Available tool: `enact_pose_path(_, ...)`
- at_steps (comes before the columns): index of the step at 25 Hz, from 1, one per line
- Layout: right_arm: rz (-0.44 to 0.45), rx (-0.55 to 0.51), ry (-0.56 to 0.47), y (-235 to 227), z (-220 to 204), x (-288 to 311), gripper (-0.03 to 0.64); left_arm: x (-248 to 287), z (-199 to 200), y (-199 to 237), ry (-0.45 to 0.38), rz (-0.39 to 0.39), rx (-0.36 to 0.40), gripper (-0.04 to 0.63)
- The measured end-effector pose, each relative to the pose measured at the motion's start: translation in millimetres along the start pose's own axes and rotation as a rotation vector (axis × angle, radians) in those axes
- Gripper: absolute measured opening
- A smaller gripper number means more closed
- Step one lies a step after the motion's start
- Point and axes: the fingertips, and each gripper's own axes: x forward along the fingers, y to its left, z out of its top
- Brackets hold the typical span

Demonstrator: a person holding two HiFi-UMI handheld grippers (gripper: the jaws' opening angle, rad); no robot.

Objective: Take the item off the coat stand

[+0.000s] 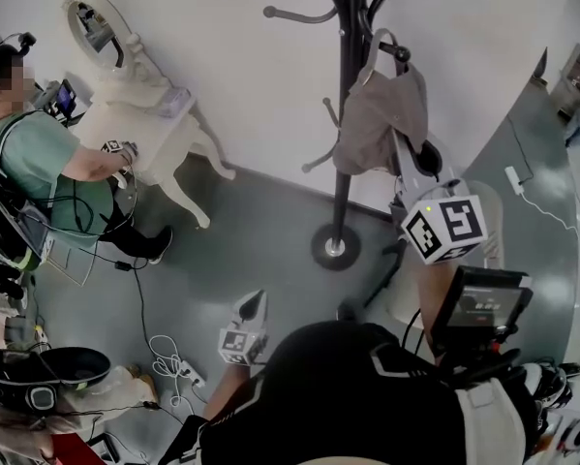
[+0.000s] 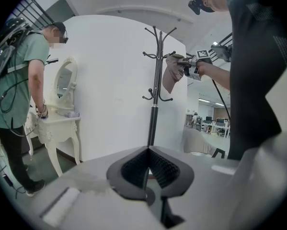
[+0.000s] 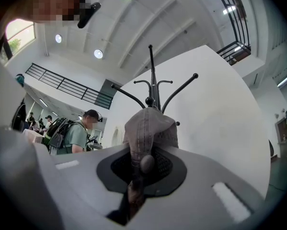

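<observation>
The cap (image 1: 379,119) is soft, grey-brown cloth with stitched lines and a little round button on top. It hangs by a peg on the right side of the coat stand (image 1: 349,177), up by its thin, curved black arms. The right gripper (image 1: 403,163) is pinched tight on the cap's cloth, and the button sits right between its dark, bumpy pads (you see this best in the right gripper view). The stand is a thin black pole on a round flat foot, on a smooth grey floor (image 1: 260,240) by a plain white wall (image 1: 260,76). The left gripper (image 1: 252,307) is held low and well away from the stand, its jaws pressed together on nothing. Off to the left a person (image 1: 38,158) in a green shirt leans on a cream table (image 1: 159,139) with curly legs and an oval mirror (image 1: 96,27).
</observation>
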Motion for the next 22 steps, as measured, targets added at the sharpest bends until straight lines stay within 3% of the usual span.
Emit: enact_pose_path(22,-0.001,-0.018,-0.057,31.5,44.8,-87.0,0.023,-15.9,-19.3,-32.9,0.0,-0.088,0.027,0.017)
